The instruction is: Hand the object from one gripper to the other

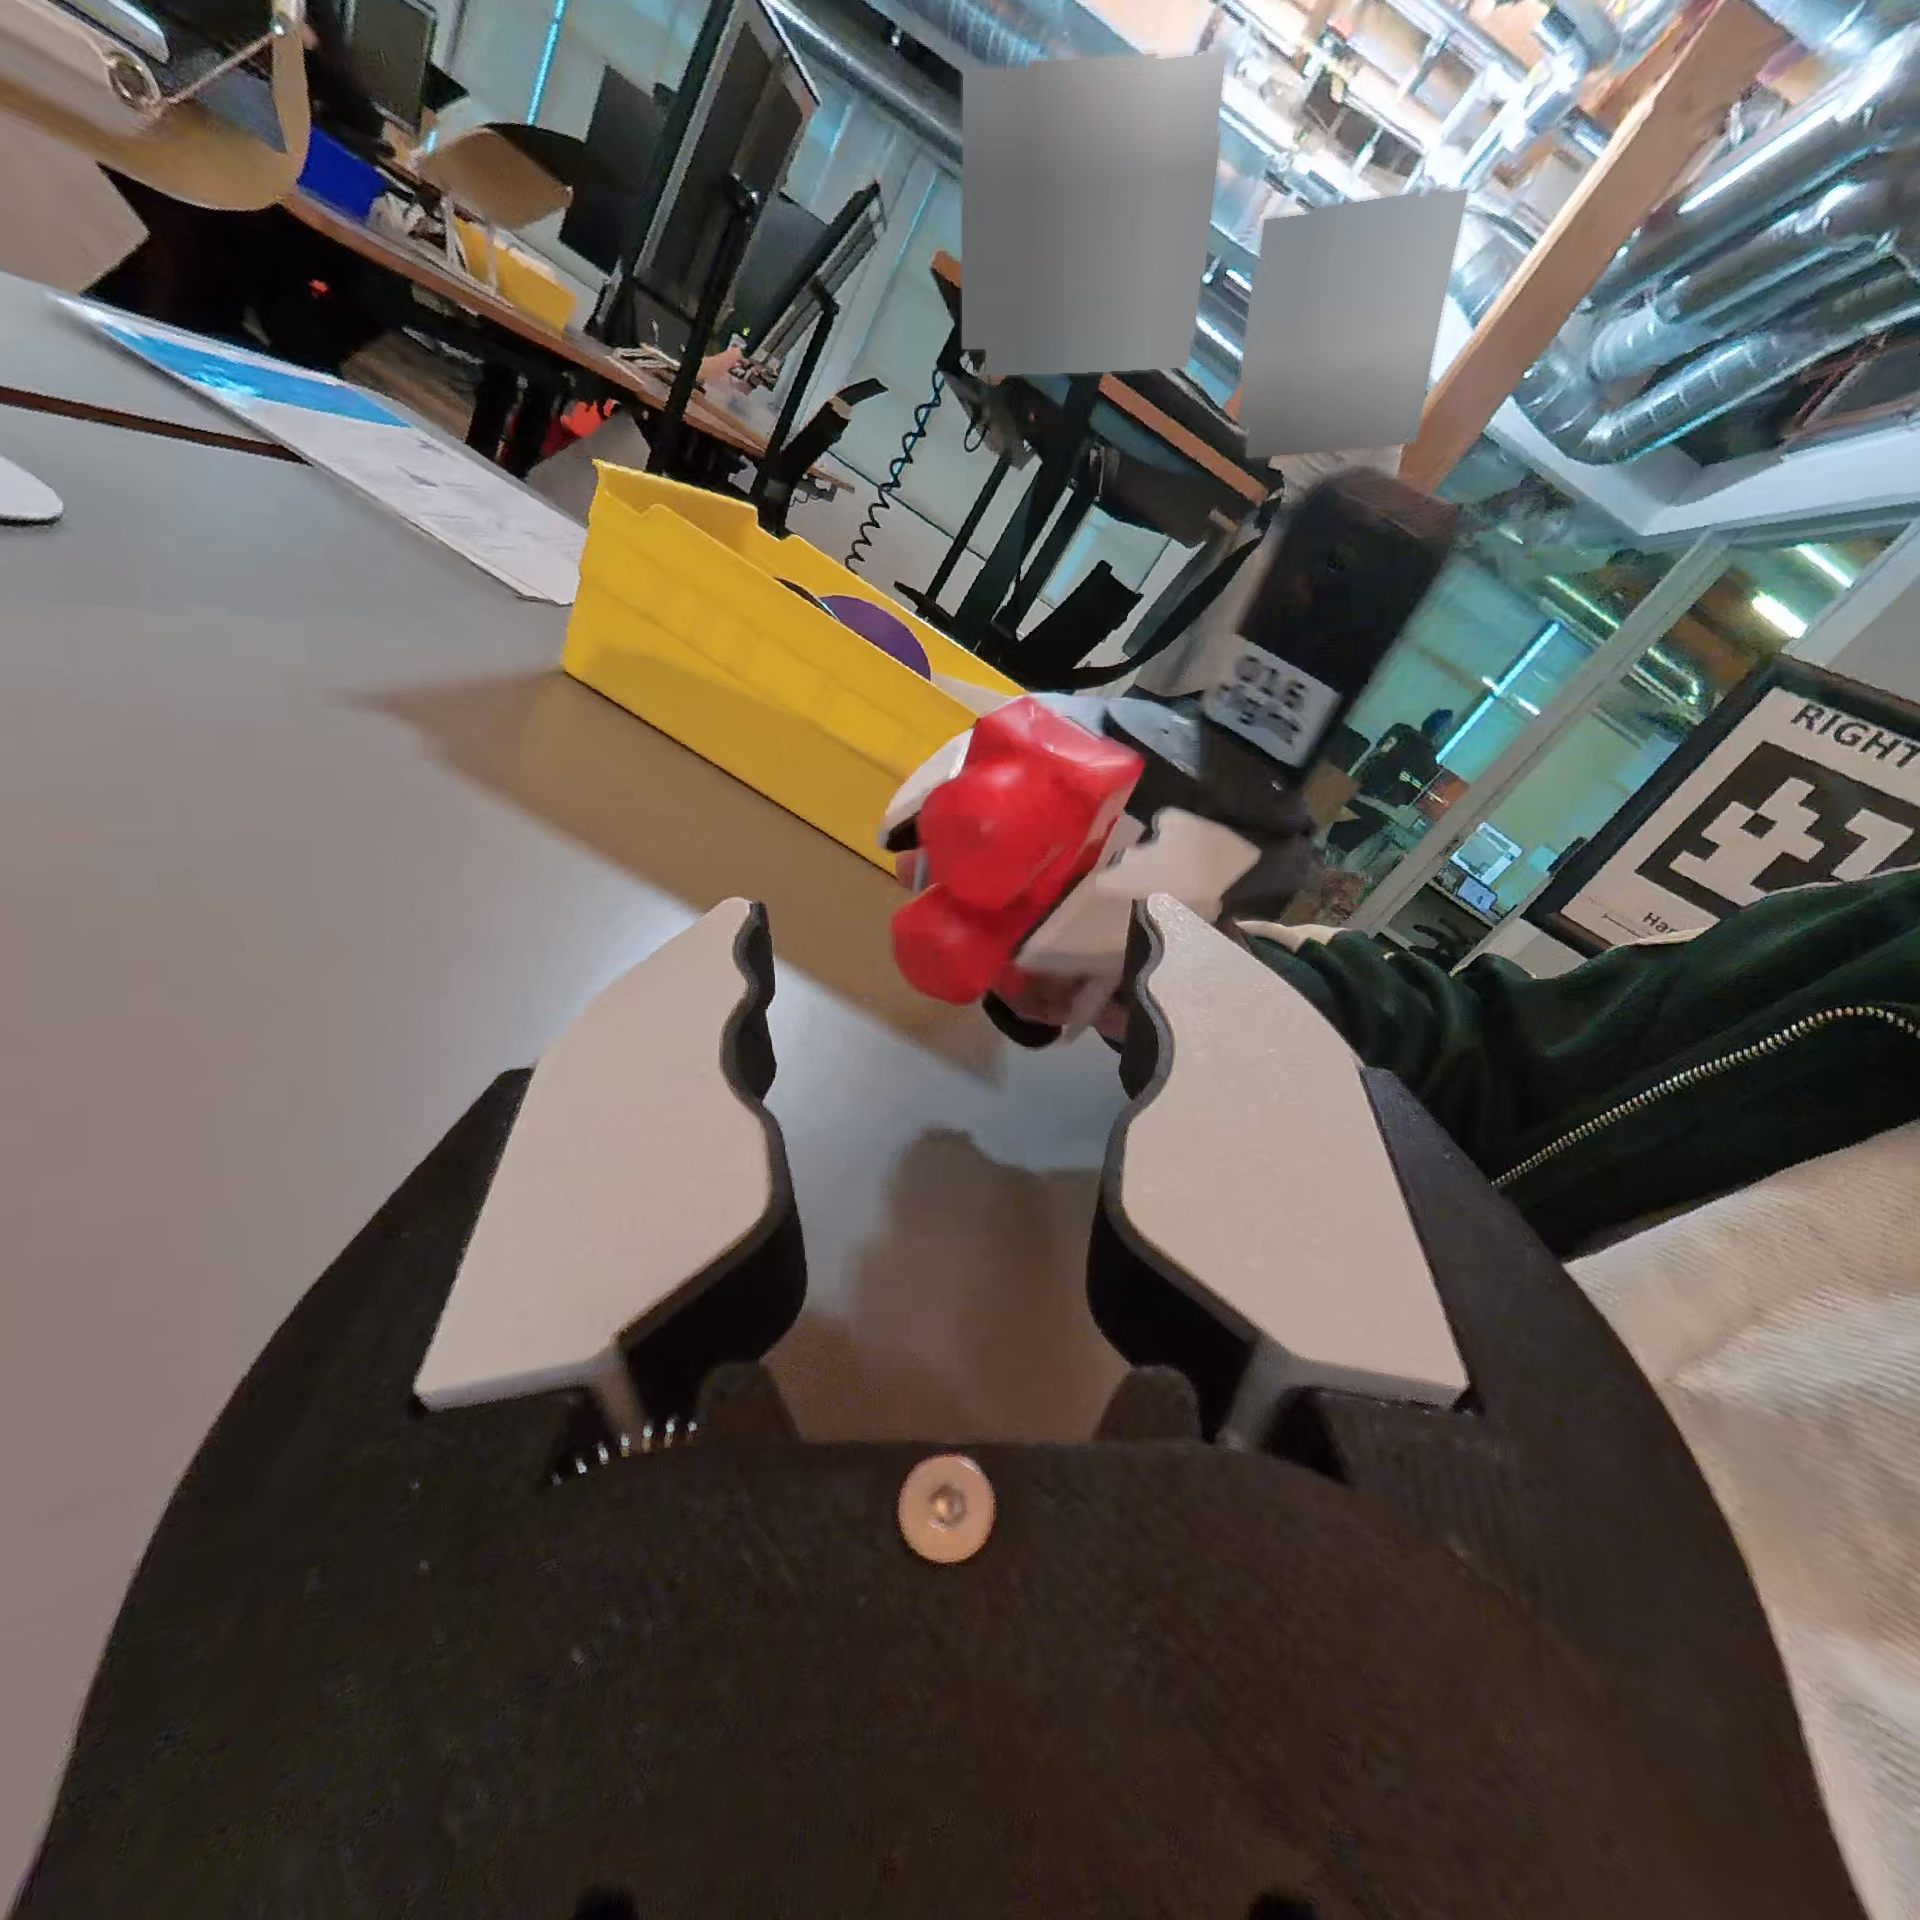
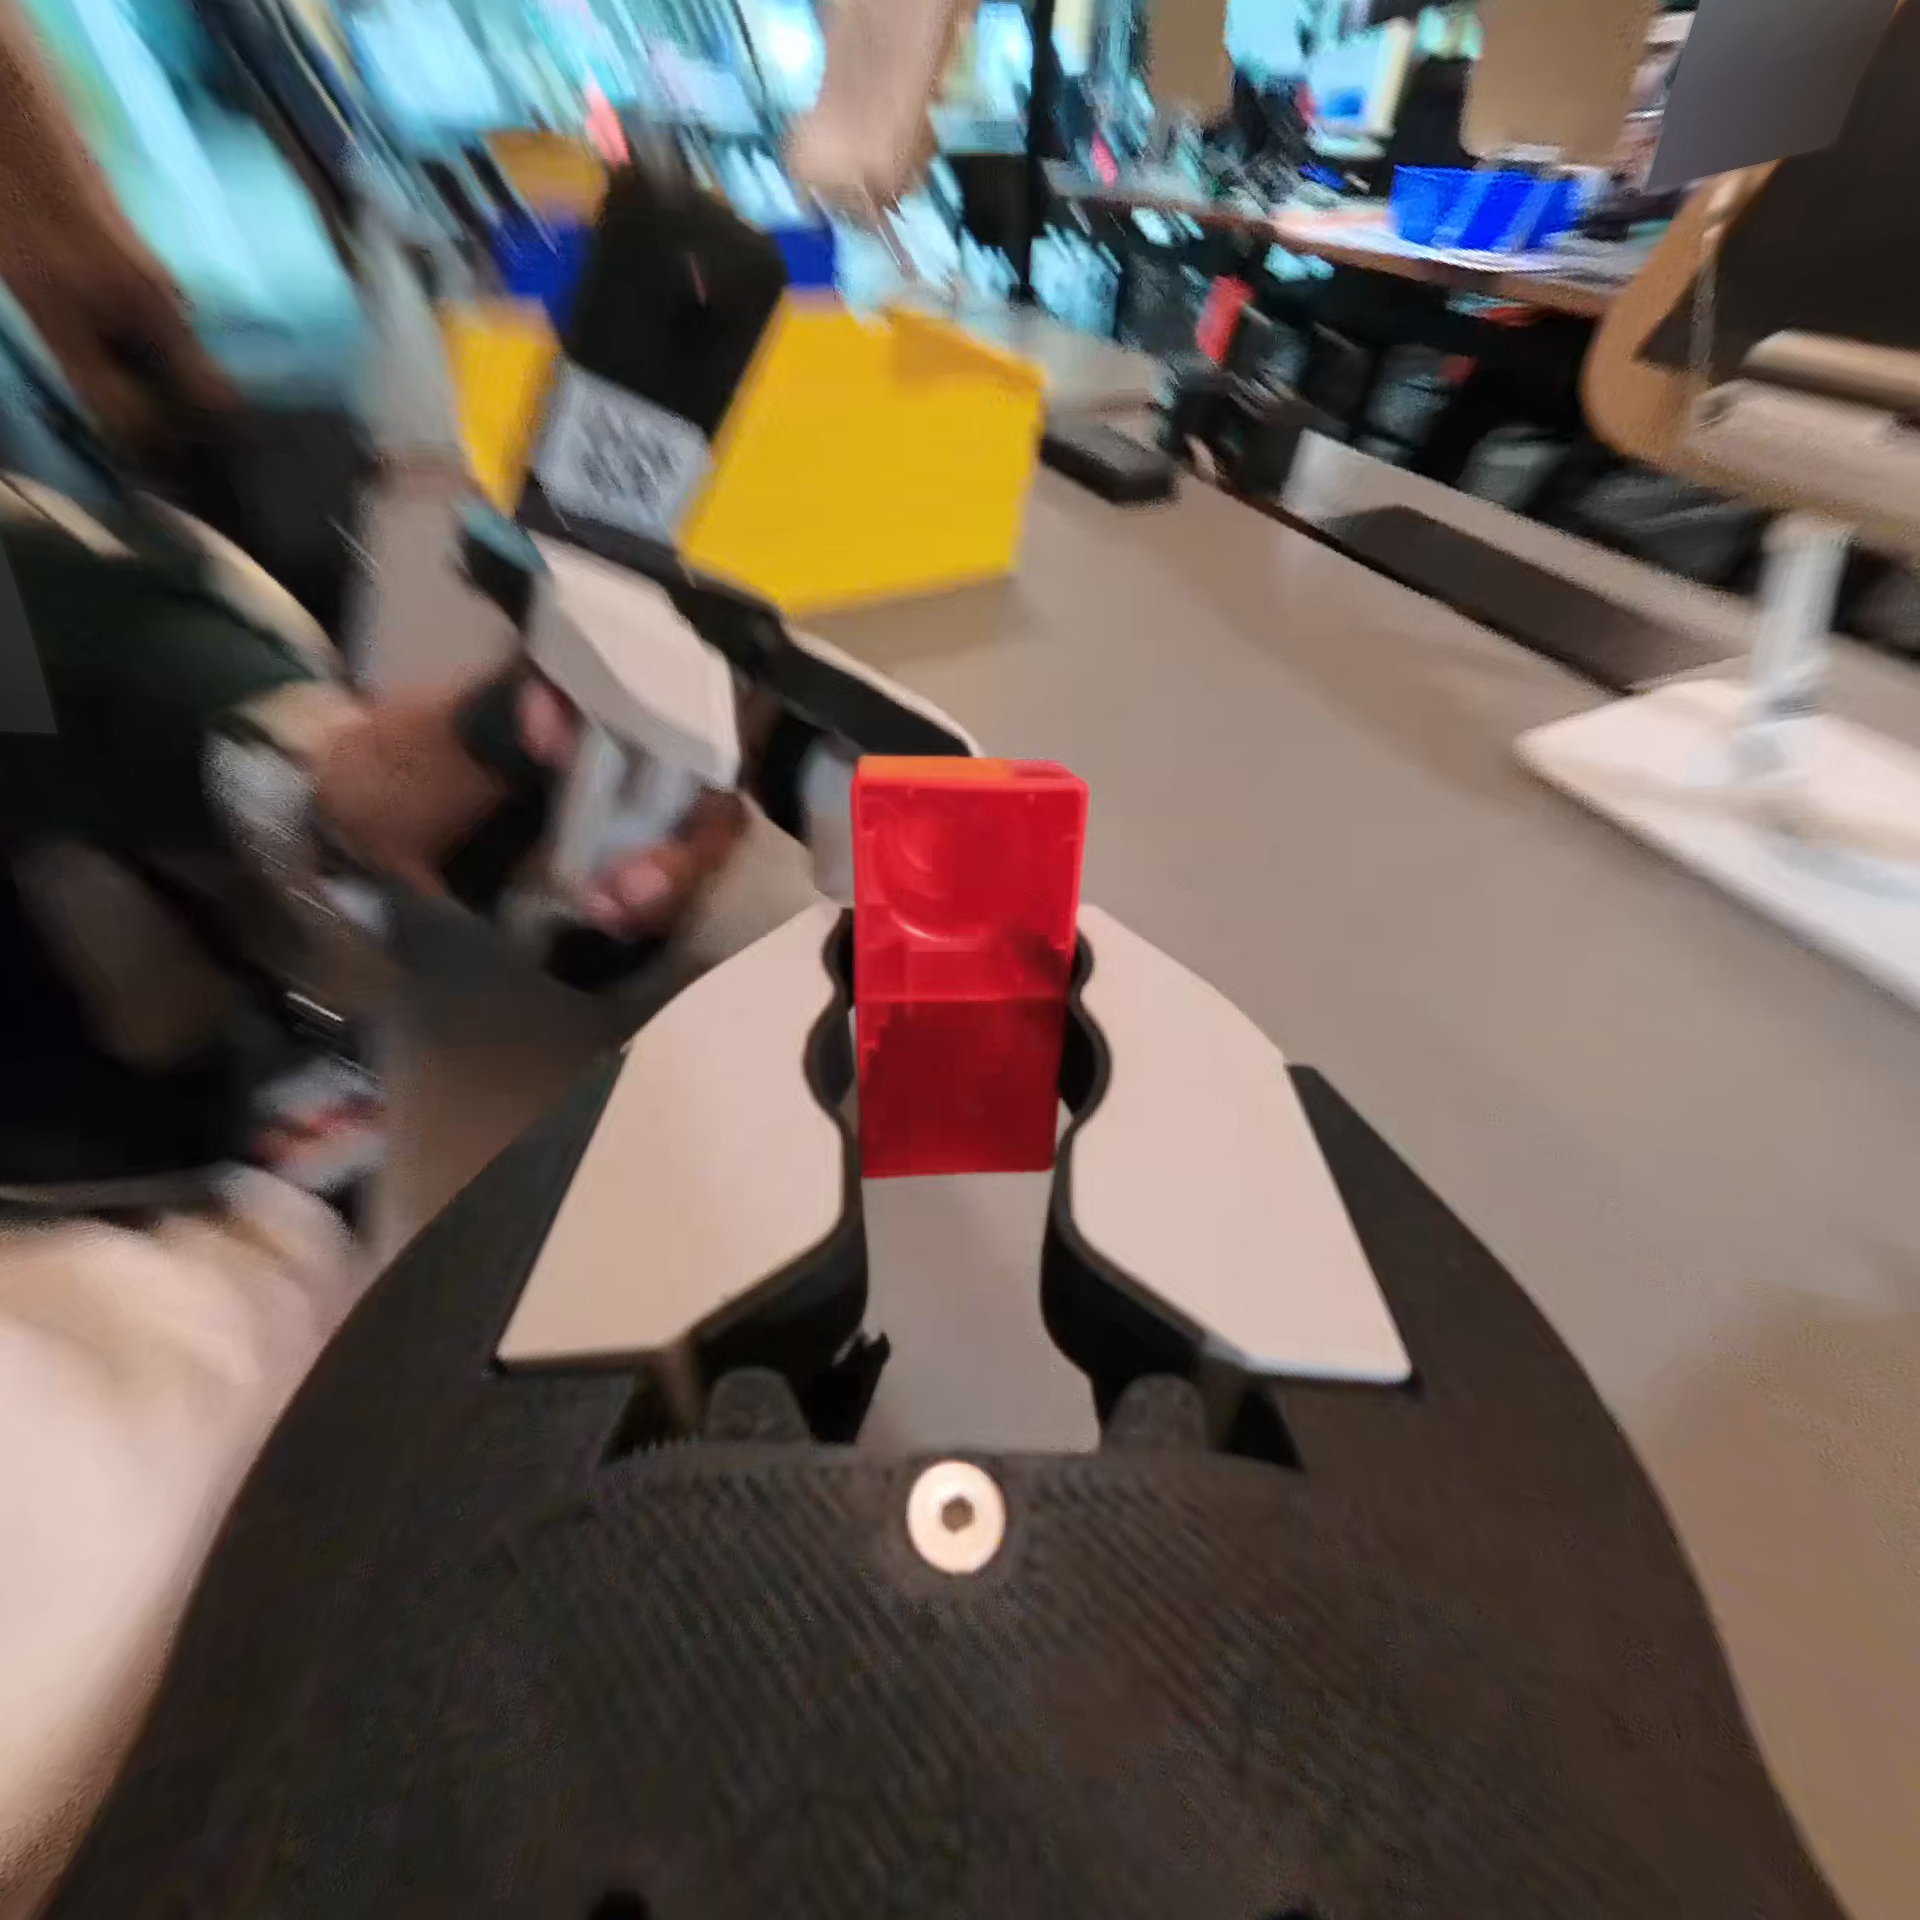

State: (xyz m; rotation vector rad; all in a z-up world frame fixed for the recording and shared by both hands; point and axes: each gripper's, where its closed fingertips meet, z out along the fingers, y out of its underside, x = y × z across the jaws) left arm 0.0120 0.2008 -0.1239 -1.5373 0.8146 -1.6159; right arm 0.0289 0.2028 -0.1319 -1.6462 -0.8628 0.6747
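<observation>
A red plastic block (image 2: 961,966) stands upright between the fingers of my right gripper (image 2: 961,935), which is shut on it above the table. In the left wrist view the same red block (image 1: 1003,847) shows held in the right gripper (image 1: 1049,883), just ahead and slightly right of my left gripper (image 1: 951,935). My left gripper is open and empty, its fingers spread wide, apart from the block. The left gripper also shows blurred in the right wrist view (image 2: 665,717), held by a hand, to the left of the block.
A yellow bin (image 1: 748,665) sits on the grey table (image 1: 260,779) beyond the grippers; it also shows in the right wrist view (image 2: 873,468). Papers (image 1: 395,457) lie at the far left. A green sleeve (image 1: 1558,1039) comes in from the right. A white stand base (image 2: 1714,769) sits right. The grippers are tip to tip, or close to it.
</observation>
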